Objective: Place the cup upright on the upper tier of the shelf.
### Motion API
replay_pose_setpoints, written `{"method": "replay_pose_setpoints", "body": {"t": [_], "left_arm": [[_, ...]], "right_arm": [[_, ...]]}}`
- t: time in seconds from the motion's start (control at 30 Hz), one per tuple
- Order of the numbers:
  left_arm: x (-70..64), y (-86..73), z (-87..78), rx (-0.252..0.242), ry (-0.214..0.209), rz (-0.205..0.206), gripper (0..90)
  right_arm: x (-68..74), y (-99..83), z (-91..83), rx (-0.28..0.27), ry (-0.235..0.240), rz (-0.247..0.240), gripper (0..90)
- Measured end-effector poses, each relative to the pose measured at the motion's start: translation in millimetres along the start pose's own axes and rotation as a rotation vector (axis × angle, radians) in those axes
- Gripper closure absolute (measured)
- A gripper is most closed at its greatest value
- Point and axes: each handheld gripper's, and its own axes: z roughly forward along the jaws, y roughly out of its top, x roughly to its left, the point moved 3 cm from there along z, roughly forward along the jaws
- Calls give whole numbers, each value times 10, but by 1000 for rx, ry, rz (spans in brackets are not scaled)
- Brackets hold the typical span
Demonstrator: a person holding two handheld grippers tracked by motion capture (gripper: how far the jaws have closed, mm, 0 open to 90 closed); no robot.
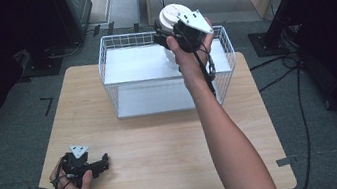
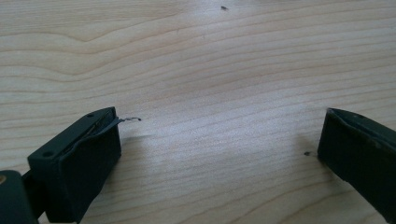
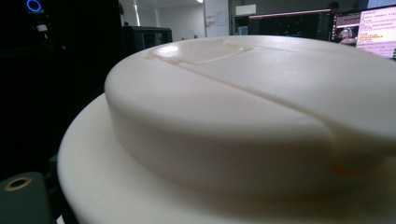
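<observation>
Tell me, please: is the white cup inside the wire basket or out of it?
Out. The right gripper holds the white cup above the back rim of the wire basket, its lid on top.

Even overhead light falls on the table (image 1: 163,140), the room's edges go dark, and the white lid (image 3: 243,116) before the right gripper's camera is soft, close and blurred.
</observation>
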Motion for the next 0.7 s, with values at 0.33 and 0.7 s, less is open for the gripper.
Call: {"method": "replay_pose_setpoints", "body": {"t": [0.33, 0.7], "left_arm": [[0, -14, -12, 0, -4, 4, 0], [-1, -23, -22, 2, -5, 3, 0]], "right_arm": [[109, -88, 309, 29, 4, -5, 75], [91, -270, 348, 106, 27, -16, 59]]}}
